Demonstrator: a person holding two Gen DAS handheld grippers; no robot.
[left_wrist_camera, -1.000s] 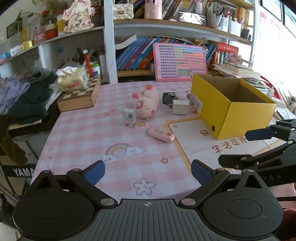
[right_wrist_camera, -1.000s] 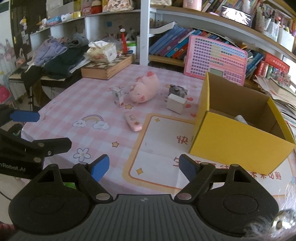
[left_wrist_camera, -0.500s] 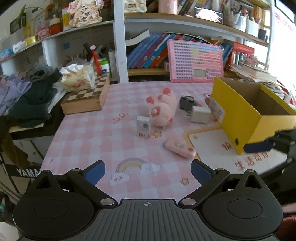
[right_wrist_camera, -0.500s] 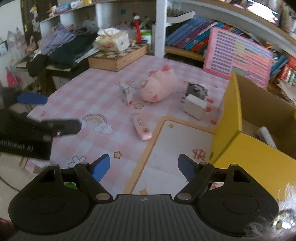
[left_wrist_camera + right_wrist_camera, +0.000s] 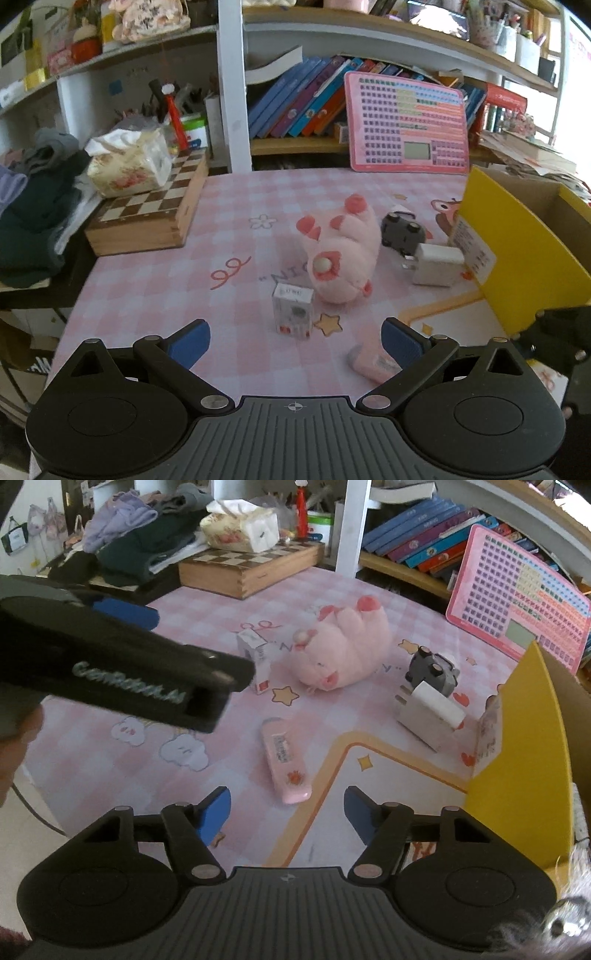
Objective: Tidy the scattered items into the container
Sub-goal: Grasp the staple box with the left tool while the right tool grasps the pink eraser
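Observation:
On the pink checked tablecloth point(image 5: 155, 288) lie a pink plush pig point(image 5: 341, 258) point(image 5: 341, 650), a small white box point(image 5: 293, 310) point(image 5: 256, 657), a pink flat case point(image 5: 373, 363) point(image 5: 285, 760), a white charger point(image 5: 434, 264) point(image 5: 428, 710) and a grey toy car point(image 5: 400, 229) point(image 5: 434, 668). The yellow cardboard box point(image 5: 517, 254) point(image 5: 517, 738) stands open at the right. My left gripper point(image 5: 295, 336) is open, just short of the white box. My right gripper point(image 5: 286, 814) is open, just short of the pink case.
A wooden chessboard box point(image 5: 147, 218) with a tissue pack point(image 5: 129, 162) sits at the back left. A pink keyboard toy point(image 5: 406, 122) leans on the bookshelf behind. Clothes point(image 5: 33, 199) pile off the table's left edge. The left gripper's body point(image 5: 110, 664) crosses the right wrist view.
Both grippers have moved forward over the table toward the items. The white box and the pink case now lie close before the fingers. Both stay open.

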